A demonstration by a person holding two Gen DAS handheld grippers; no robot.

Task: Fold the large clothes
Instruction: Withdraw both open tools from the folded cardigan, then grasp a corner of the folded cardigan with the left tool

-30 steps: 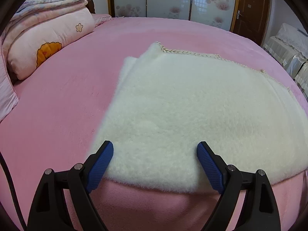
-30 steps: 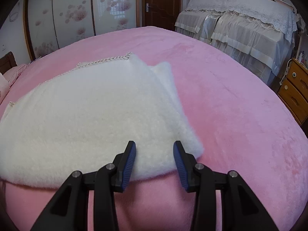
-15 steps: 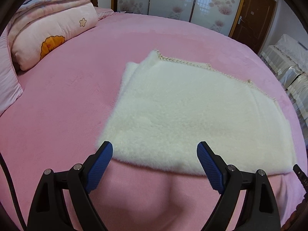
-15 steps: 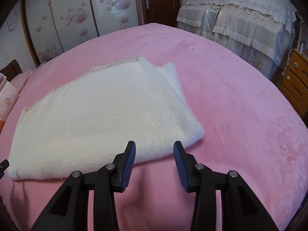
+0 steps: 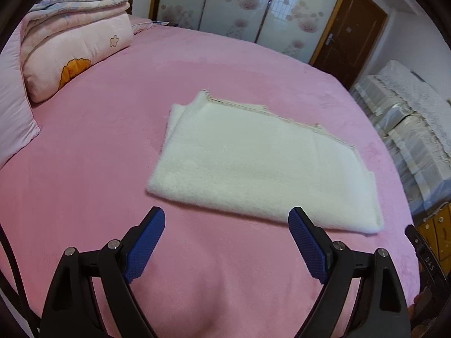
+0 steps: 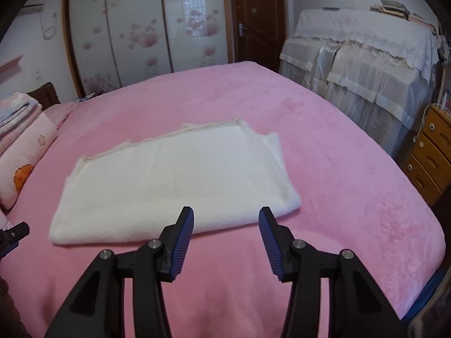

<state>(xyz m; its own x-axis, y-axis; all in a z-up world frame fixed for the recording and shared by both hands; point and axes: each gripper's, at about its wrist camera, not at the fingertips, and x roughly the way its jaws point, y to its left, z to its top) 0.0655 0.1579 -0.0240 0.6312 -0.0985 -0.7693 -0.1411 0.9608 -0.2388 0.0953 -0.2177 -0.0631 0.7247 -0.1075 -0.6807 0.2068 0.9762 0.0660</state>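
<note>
A white fleecy garment lies folded flat on the pink bed, a stitched hem along its far edge. My left gripper hangs open above the bed just short of the garment's near edge, nothing between its blue pads. In the right wrist view the same garment lies ahead. My right gripper hovers before its near right corner, jaws opening, with nothing between them. A tip of the left gripper shows at the left edge of the right wrist view.
Folded pink quilts and a pillow are stacked at the bed's head on the left. Sliding wardrobe doors and a brown door stand beyond. Covered furniture and a wooden drawer chest flank the bed's right side.
Both grippers have risen and drawn back from the garment, which now lies wholly ahead of them. The right gripper's jaws have widened.
</note>
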